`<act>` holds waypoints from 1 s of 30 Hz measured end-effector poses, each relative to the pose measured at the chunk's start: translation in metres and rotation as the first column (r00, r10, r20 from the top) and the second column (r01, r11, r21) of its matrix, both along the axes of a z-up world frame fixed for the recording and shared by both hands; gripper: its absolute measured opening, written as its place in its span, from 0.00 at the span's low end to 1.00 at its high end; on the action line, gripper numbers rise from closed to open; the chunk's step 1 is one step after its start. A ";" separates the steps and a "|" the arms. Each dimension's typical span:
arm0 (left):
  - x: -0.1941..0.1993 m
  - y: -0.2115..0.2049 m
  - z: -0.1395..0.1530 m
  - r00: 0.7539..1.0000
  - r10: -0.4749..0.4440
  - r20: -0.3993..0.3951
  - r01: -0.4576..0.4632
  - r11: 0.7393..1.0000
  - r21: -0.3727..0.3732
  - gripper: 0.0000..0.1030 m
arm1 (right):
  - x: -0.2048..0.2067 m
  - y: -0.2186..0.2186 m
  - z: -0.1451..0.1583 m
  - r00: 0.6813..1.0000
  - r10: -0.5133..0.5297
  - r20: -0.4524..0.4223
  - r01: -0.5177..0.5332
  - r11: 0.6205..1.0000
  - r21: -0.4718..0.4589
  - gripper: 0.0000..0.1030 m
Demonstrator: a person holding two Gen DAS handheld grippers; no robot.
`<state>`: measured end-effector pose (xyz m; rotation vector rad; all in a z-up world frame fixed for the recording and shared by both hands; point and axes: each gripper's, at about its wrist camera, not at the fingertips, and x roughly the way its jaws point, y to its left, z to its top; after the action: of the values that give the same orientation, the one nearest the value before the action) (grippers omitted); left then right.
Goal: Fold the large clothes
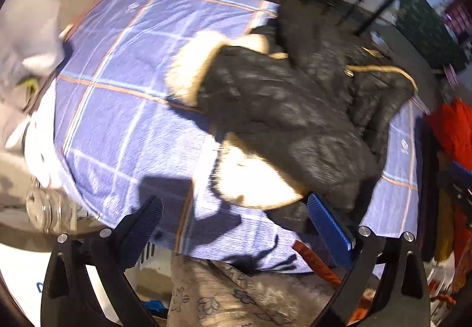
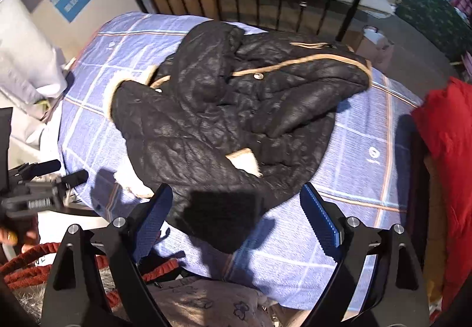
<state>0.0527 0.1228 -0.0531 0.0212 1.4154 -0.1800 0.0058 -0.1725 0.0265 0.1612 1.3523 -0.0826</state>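
Hung spread and empty, both left gripper and right gripper, above rumpled black jacket on checked blanket, seemingly for gathering its near edge.

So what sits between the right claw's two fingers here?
In the right wrist view, the black jacket's near edge and blue checked bedsheet lie between the open right claw fingers; nothing is gripped.

A black jacket lies crumpled on the checked bedsheet; the right gripper hovers at six o'clock, jaws wide.
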 end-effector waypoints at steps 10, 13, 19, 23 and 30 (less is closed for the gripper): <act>-0.020 0.086 -0.025 0.979 0.202 -0.027 -0.200 0.977 0.070 0.94 | 0.092 0.095 -0.097 0.943 0.319 -0.095 -0.312 0.947 0.083 0.85; -0.021 0.074 -0.021 0.986 0.164 -0.018 -0.162 0.984 0.071 0.94 | 0.105 0.120 -0.145 0.915 0.358 -0.184 -0.356 0.933 0.045 0.85; -0.003 0.051 -0.027 0.996 0.087 -0.004 -0.087 0.996 0.018 0.94 | 0.081 0.093 -0.118 0.951 0.302 -0.074 -0.295 0.951 0.093 0.17; 0.011 0.033 -0.042 0.999 0.049 -0.024 -0.049 0.998 -0.031 0.94 | 0.035 0.037 -0.090 0.986 0.162 -0.028 -0.160 0.985 0.067 0.13; 0.021 -0.008 -0.044 0.996 -0.086 0.003 0.086 0.993 -0.080 0.94 | -0.087 -0.074 -0.099 0.961 -0.172 -0.215 0.155 0.984 -0.092 0.26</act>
<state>0.0733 0.1146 -0.0975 0.0166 1.4076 -0.3079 -0.0812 -0.2465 -0.0729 0.2056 1.5551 -0.2972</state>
